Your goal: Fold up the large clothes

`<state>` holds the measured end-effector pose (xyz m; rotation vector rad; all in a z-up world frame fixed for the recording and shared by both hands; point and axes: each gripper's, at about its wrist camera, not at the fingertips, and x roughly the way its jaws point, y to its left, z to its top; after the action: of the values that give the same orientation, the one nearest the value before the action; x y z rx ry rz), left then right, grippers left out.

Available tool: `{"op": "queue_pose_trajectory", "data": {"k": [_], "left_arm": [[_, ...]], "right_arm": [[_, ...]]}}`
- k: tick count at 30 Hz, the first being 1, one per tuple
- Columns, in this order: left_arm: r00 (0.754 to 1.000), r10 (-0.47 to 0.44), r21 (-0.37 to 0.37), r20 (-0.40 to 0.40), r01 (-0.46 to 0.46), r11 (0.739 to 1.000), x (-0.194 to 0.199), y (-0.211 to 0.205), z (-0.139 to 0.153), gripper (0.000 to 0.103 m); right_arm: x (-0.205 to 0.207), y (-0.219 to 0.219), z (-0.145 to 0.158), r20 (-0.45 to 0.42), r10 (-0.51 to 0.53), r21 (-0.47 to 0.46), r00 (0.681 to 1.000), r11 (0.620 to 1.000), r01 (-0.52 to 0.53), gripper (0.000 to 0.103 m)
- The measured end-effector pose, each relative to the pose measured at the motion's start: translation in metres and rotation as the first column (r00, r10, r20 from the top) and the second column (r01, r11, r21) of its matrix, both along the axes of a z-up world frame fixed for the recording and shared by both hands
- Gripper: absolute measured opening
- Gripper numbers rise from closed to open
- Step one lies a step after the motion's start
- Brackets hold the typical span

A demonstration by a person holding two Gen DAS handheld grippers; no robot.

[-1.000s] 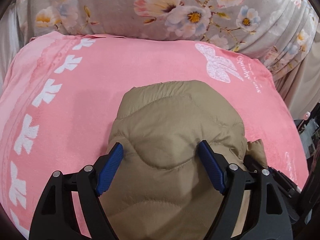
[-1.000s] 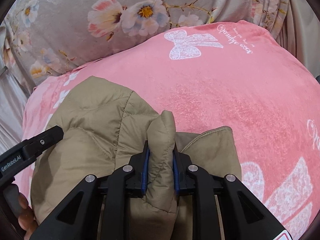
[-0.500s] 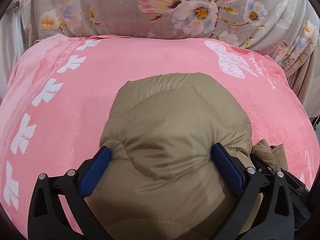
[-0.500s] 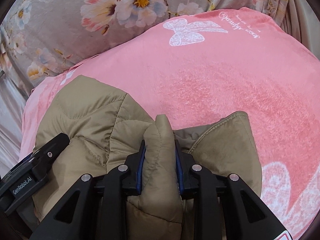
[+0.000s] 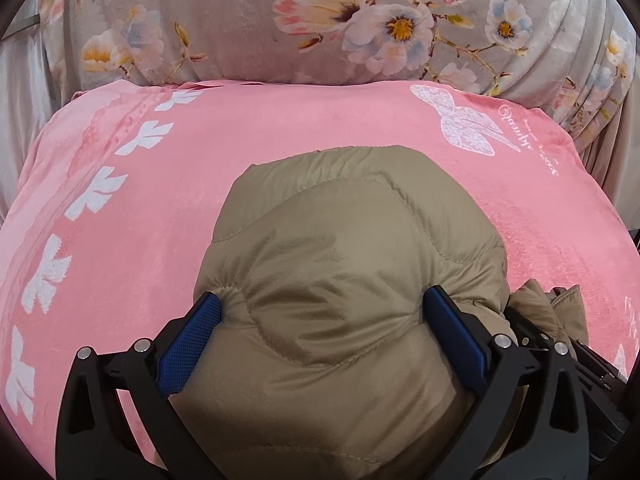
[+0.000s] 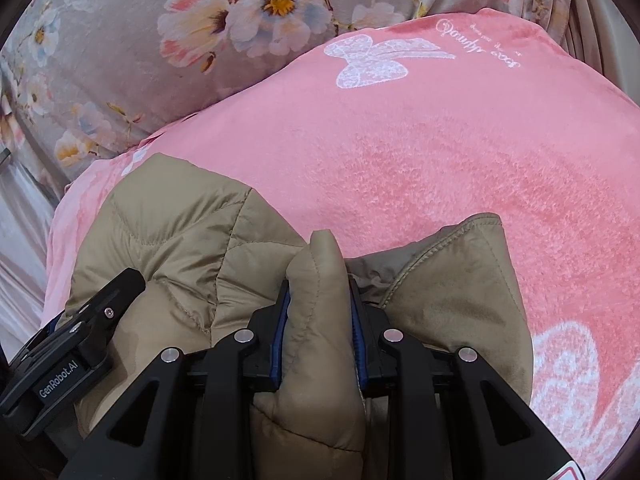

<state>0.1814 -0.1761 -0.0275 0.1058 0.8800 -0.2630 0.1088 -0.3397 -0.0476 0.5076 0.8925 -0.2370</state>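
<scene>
A tan quilted puffer jacket [image 5: 340,240] lies bunched on a pink blanket [image 5: 160,220]. My left gripper [image 5: 323,297] stands open at its widest. The padded bulk swells up between its blue pads [image 5: 192,340] and brushes them, with the left pad's face bare. In the right wrist view my right gripper [image 6: 319,282] is shut on an upright fold of the jacket [image 6: 172,220]. A loose flap with a stitched hem [image 6: 460,280] lies to its right. The left gripper's black body [image 6: 100,304] rests low at the left against the jacket.
The pink blanket [image 6: 440,160] with white bow prints spreads beyond the jacket. A grey flowered cover [image 5: 240,20] rises behind it. Pale curtain folds [image 6: 24,208] hang at the left edge. The right gripper's black frame [image 5: 560,352] shows at the left wrist view's lower right.
The left jaws have spread wider around the jacket's bulk. Both grippers have sunk toward the blanket, and the jacket has settled lower. The right gripper keeps its fold.
</scene>
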Motion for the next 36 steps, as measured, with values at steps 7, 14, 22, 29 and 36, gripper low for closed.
{"op": "queue_pose_trajectory", "data": {"k": [7, 14, 22, 29, 36], "left_arm": [[1.0, 0.001, 0.013, 0.019, -0.002, 1.0, -0.002, -0.001, -0.002, 0.098], [0.999, 0.006, 0.027, 0.037, -0.007, 1.0, -0.004, -0.004, -0.004, 0.098], [0.997, 0.019, 0.044, 0.071, -0.022, 0.999, -0.006, -0.007, -0.005, 0.098], [0.997, 0.021, 0.053, 0.076, -0.025, 0.998, -0.006, -0.008, -0.005, 0.098], [0.999, -0.019, 0.065, 0.043, 0.016, 0.998, -0.014, -0.004, 0.001, 0.098]], "right_arm": [[0.0, -0.001, 0.0, 0.002, 0.0, 0.002, 1.0, 1.0, 0.0, 0.022], [0.0, -0.002, -0.001, 0.007, -0.003, 0.001, 1.0, 1.0, 0.003, 0.022], [0.0, -0.004, -0.002, 0.015, -0.006, 0.005, 1.0, 1.0, 0.006, 0.022], [0.0, -0.005, -0.001, 0.02, -0.008, 0.009, 1.0, 1.0, 0.008, 0.022], [-0.023, 0.004, 0.03, 0.016, -0.049, -0.055, 0.999, 0.997, 0.05, 0.031]]}}
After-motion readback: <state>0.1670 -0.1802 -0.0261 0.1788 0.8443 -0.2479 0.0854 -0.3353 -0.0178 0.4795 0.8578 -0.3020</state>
